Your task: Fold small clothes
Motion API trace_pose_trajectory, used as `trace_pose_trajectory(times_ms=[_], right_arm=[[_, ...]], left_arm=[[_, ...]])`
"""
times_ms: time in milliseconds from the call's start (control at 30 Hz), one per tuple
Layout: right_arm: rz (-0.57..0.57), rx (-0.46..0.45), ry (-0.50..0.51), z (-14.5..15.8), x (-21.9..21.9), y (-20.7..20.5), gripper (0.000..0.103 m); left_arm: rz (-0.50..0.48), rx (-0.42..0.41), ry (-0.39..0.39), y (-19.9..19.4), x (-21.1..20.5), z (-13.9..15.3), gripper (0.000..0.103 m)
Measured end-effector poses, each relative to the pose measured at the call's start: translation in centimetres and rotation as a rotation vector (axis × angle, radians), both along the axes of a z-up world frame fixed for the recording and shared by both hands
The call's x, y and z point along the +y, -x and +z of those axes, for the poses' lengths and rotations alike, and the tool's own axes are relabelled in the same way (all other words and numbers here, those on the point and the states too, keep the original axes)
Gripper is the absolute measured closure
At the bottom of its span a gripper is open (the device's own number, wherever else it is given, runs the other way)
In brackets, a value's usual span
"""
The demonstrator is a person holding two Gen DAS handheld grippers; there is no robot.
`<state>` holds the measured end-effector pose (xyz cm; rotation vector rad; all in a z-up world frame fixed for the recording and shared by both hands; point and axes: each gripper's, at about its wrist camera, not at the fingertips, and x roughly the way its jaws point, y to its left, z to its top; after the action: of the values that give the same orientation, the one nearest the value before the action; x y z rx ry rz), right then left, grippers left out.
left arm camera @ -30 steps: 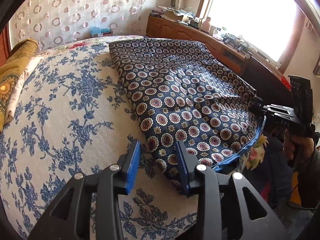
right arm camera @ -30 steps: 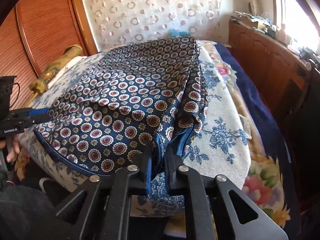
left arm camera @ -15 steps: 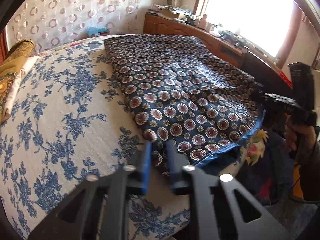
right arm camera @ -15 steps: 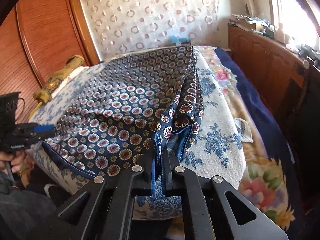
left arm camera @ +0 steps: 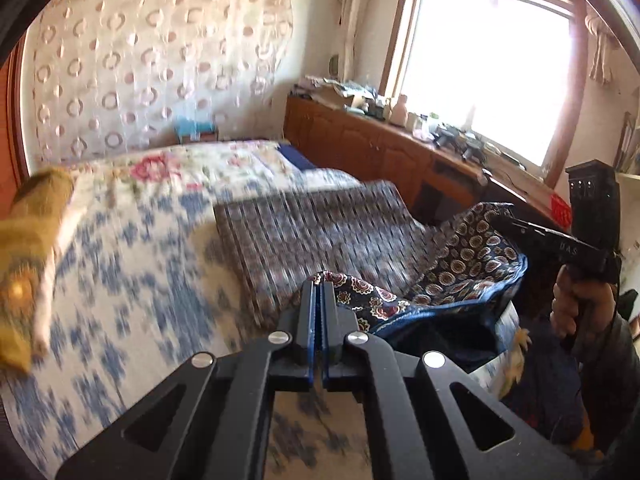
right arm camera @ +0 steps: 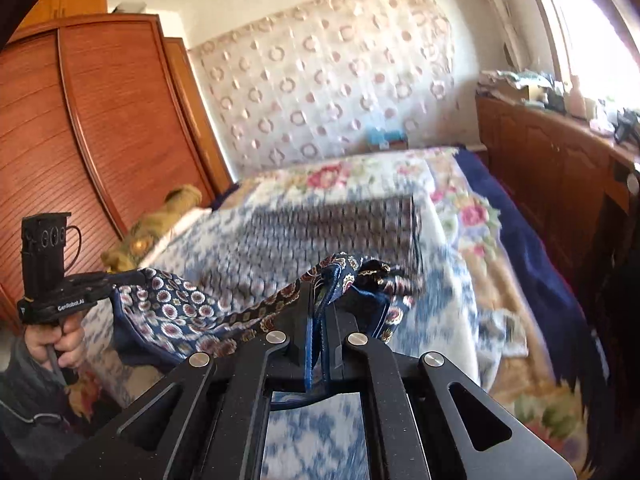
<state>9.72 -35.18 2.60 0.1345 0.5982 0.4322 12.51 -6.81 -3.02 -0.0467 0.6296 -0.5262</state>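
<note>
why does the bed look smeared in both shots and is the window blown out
Left wrist view: the bedspread and the flat part of the patterned cloth streak with motion blur, while the left tool stays sharp; the window is overexposed to white. Right wrist view: same streaking on the bed, the right tool crisp, the wardrobe bowed by the fisheye.

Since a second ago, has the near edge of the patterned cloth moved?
Yes. The patterned cloth has risen: its near edge, then flat on the bedspread, now hangs above it, pinched in both tongs.
</note>
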Motion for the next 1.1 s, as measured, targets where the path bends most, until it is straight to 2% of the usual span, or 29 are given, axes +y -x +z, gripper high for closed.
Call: trace_pose_trajectory(times_ms=[133, 300, 567, 667, 767, 800, 833, 900, 967, 1100], right_arm=[[-0.007, -0.029, 0.008, 1.2, 0.3, -2.9, 0.103], [-0.028, -0.023, 0.004, 1.5, 0.0, -7.2, 0.103], [-0.059, 0.048, 0.041, -0.4, -0.1, -13.6, 0.103], [-0.072, 0.076, 0.066, -1.4, -0.1, -15.1, 0.099], [-0.095, 0.059, 0.112, -1.7, 0.2, -15.8, 0.095], [-0.100, 0.049, 0.139, -1.7, 0.4, -15.7, 0.093], [-0.099, 0.044, 0.152, -1.7, 0.5, -15.6, 0.085], [-0.113, 0.016, 0.182, -1.3, 0.7, -15.3, 0.059], [-0.126, 0.009, 0.178, -1.0, 0.2, -15.2, 0.055], [-0.110, 0.031, 0.190, -1.0, -0.8, -14.7, 0.055]], left_arm=[[0.024, -0.014, 0.011, -3.6, 0.1, 1.1, 0.103], [0.048, -0.005, 0.005, -7.8, 0.2, 1.2, 0.103], [0.062, 0.050, -0.031, -13.7, 0.0, -0.6, 0.103], [0.063, 0.074, -0.024, -15.3, 0.1, -1.6, 0.103], [0.049, 0.060, -0.059, -16.0, -0.2, -1.9, 0.102], [0.042, 0.064, -0.061, -16.2, -0.2, -1.9, 0.098], [0.044, 0.065, -0.060, -16.3, 0.0, -1.9, 0.095], [0.045, 0.059, -0.063, -16.2, 0.4, -1.8, 0.074], [0.037, 0.061, -0.054, -15.9, 1.0, -1.7, 0.066], [0.051, 0.079, -0.057, -14.7, 2.4, -2.1, 0.060]])
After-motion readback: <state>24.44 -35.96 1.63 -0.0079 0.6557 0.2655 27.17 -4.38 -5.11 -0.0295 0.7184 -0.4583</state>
